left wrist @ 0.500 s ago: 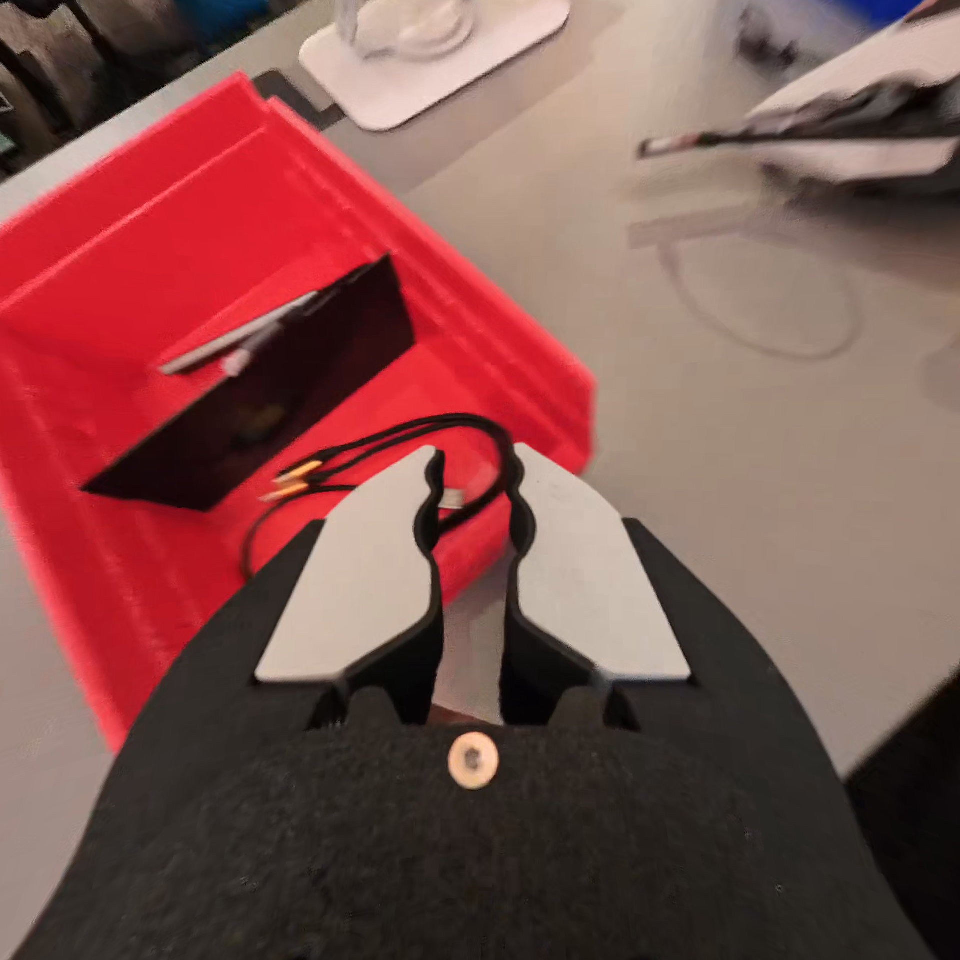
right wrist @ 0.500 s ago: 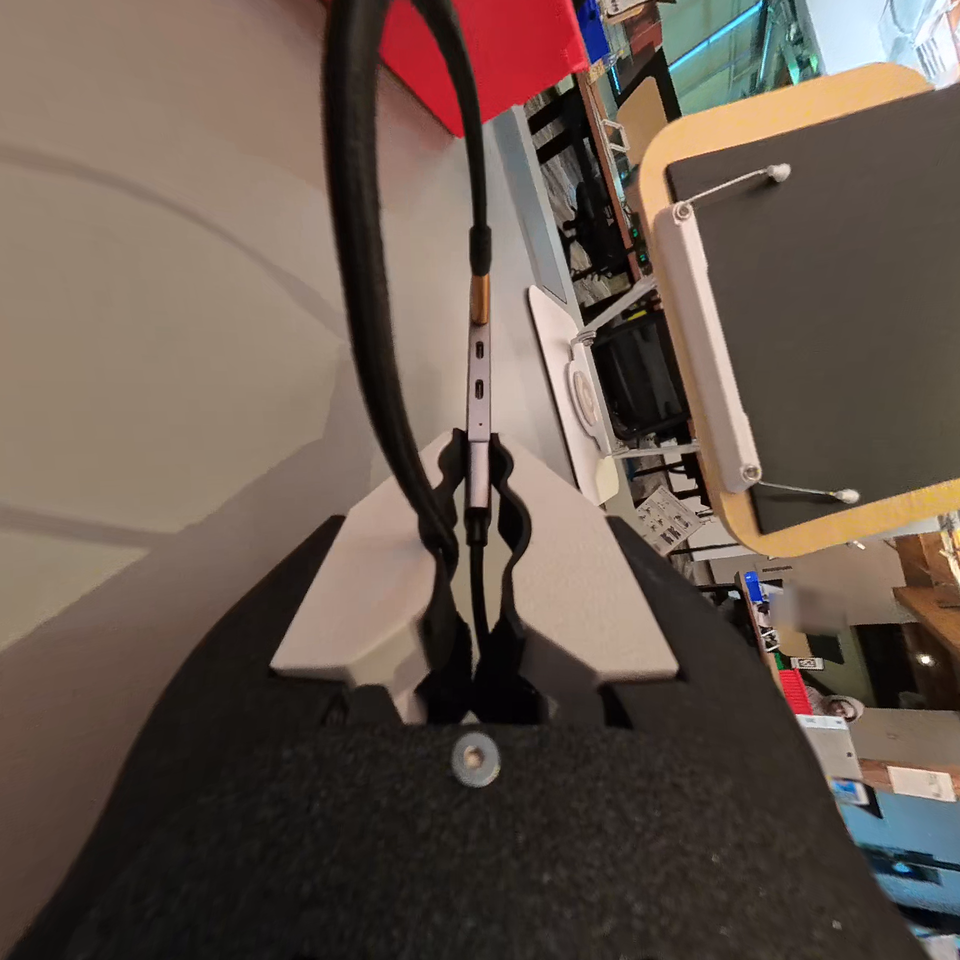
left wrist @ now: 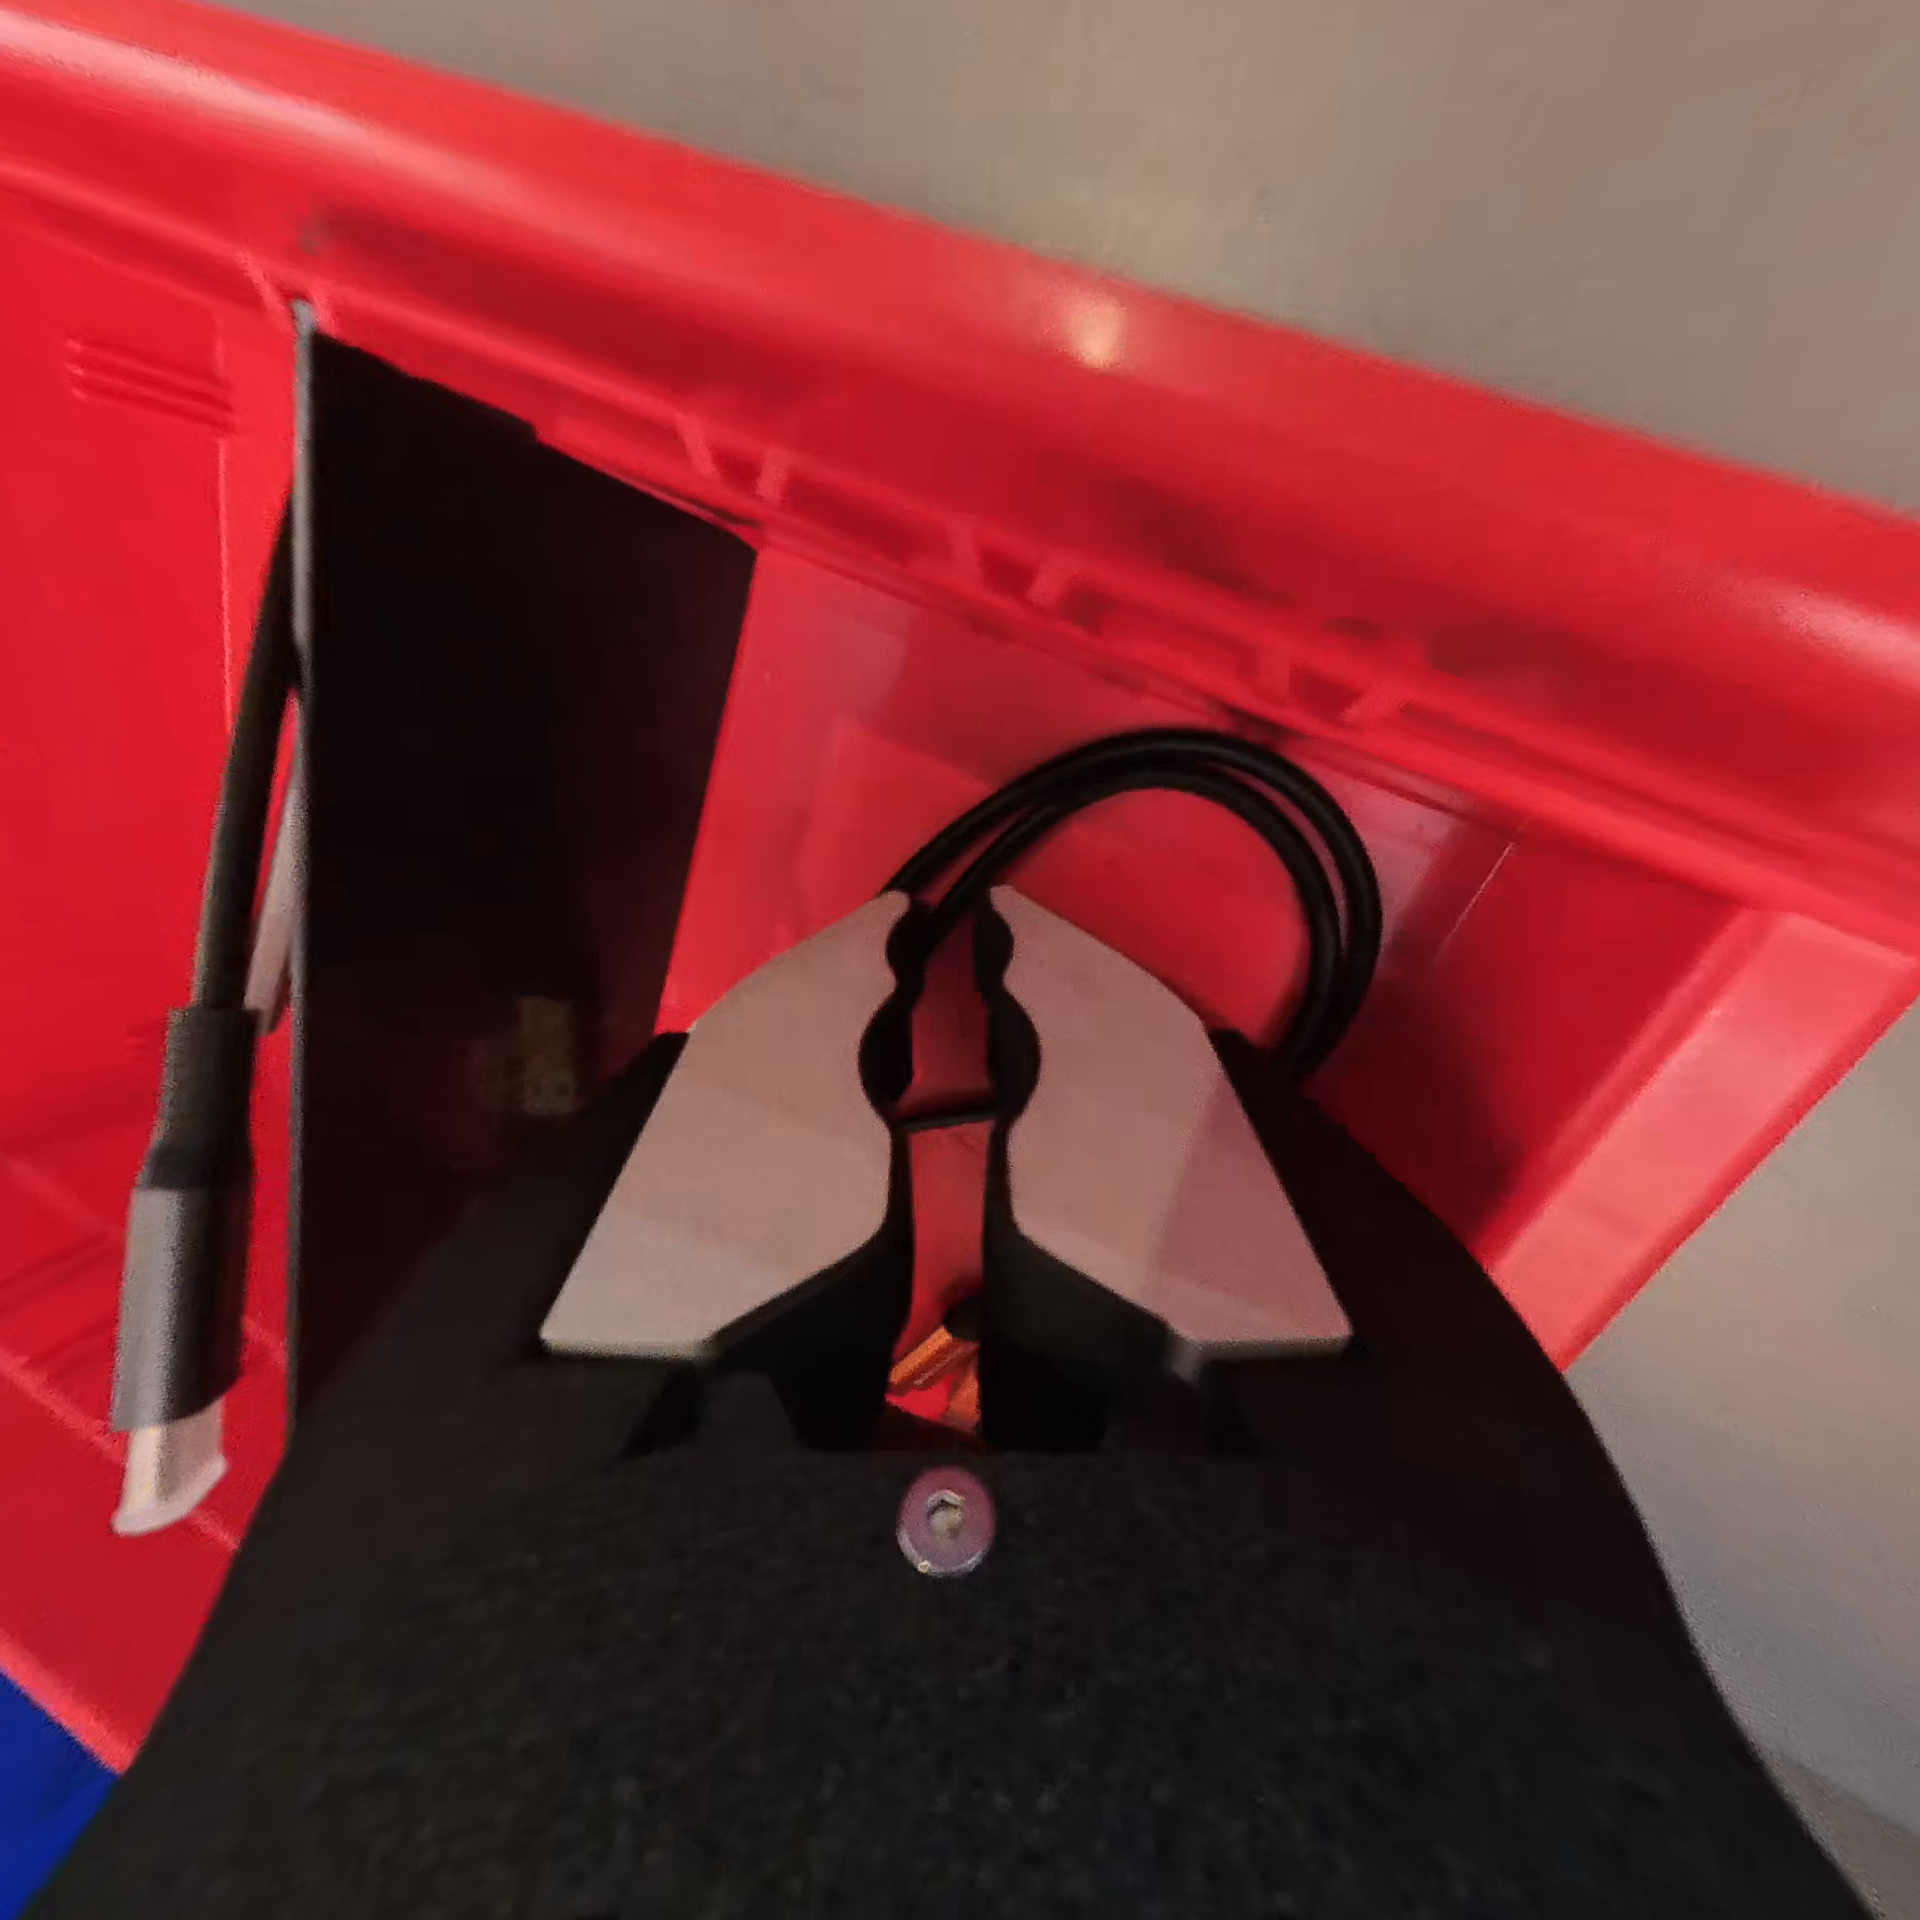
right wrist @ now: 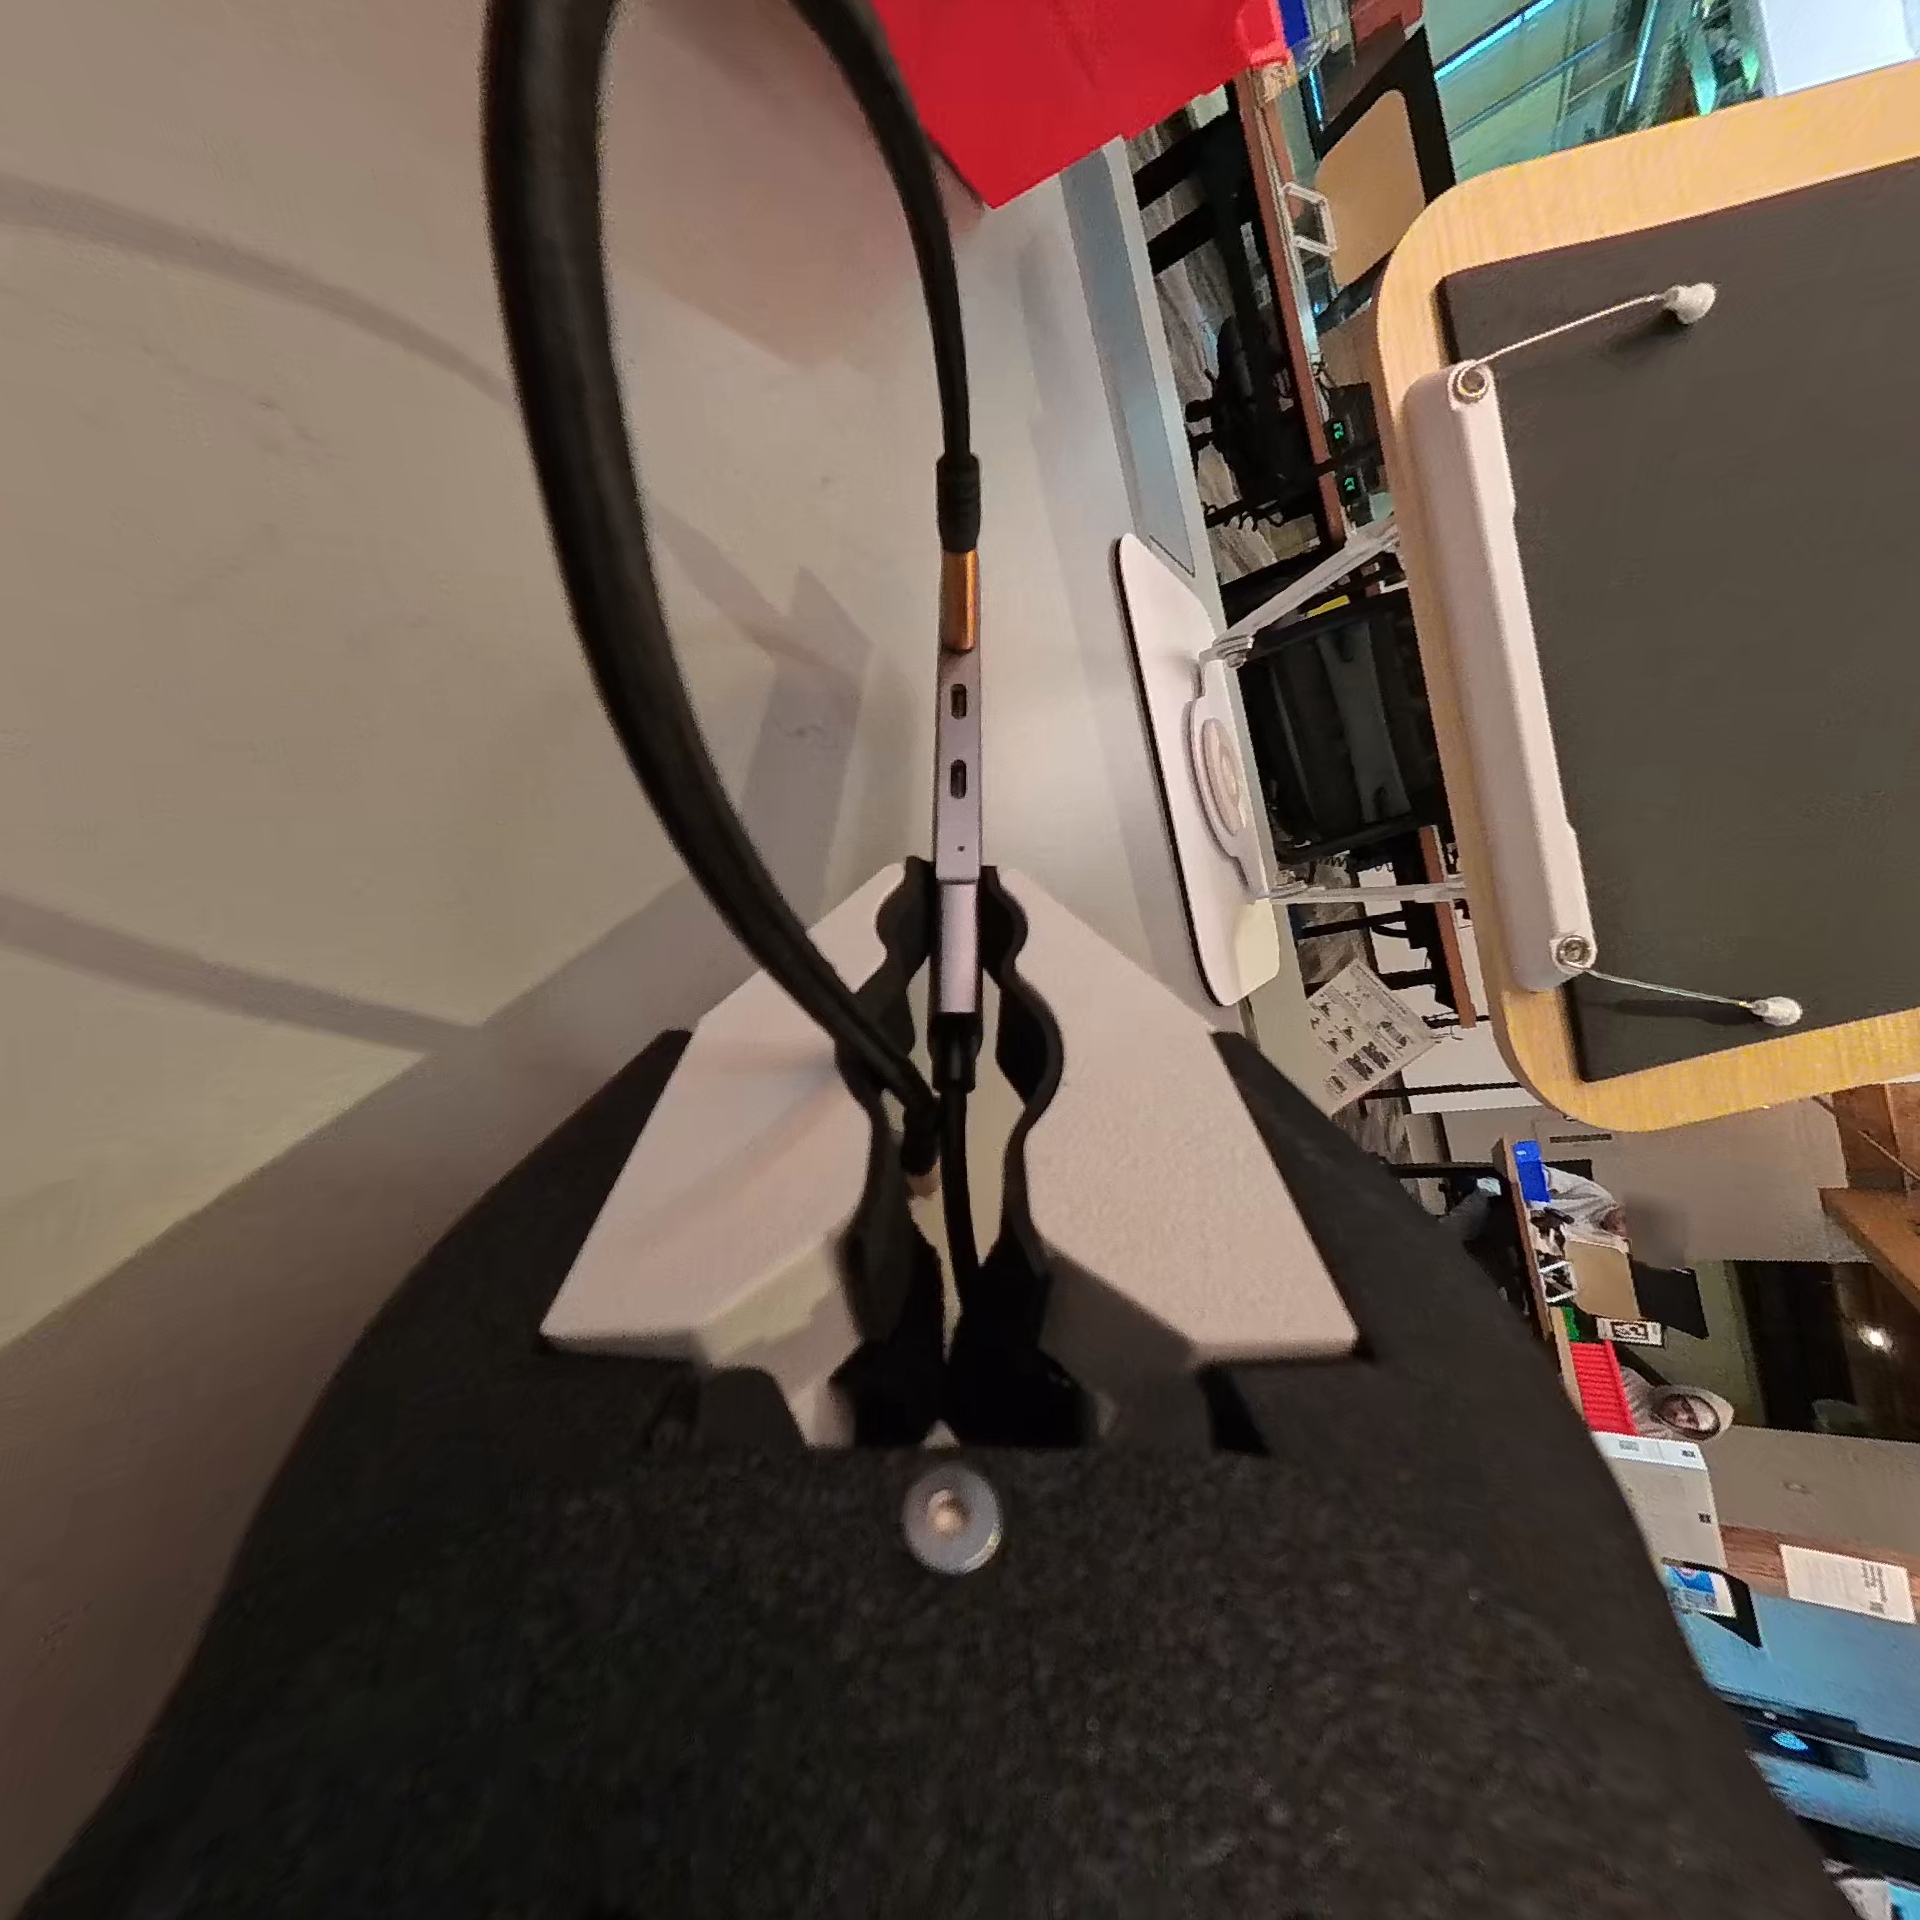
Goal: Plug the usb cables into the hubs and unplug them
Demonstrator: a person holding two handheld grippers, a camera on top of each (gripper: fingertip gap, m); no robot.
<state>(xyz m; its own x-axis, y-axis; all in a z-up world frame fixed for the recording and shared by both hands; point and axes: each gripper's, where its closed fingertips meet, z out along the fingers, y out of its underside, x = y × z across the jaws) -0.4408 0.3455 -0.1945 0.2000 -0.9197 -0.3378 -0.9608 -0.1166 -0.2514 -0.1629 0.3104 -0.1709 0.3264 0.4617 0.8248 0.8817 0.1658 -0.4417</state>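
Two tongs show. Left tongs [left wrist: 943, 914] reach into the red bin [left wrist: 1039, 436], jaws slightly parted around a looped black cable [left wrist: 1340, 873] without pinching it. Right tongs [right wrist: 954, 883] clamp the grey hub [right wrist: 958, 790]; its orange-collared cable [right wrist: 727, 727] arcs ahead and back.

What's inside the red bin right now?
In the red bin: a looped black cable at the left gripper, a black divider panel, and a grey-plugged cable hanging beside it. The gripper body hides the bin floor below.
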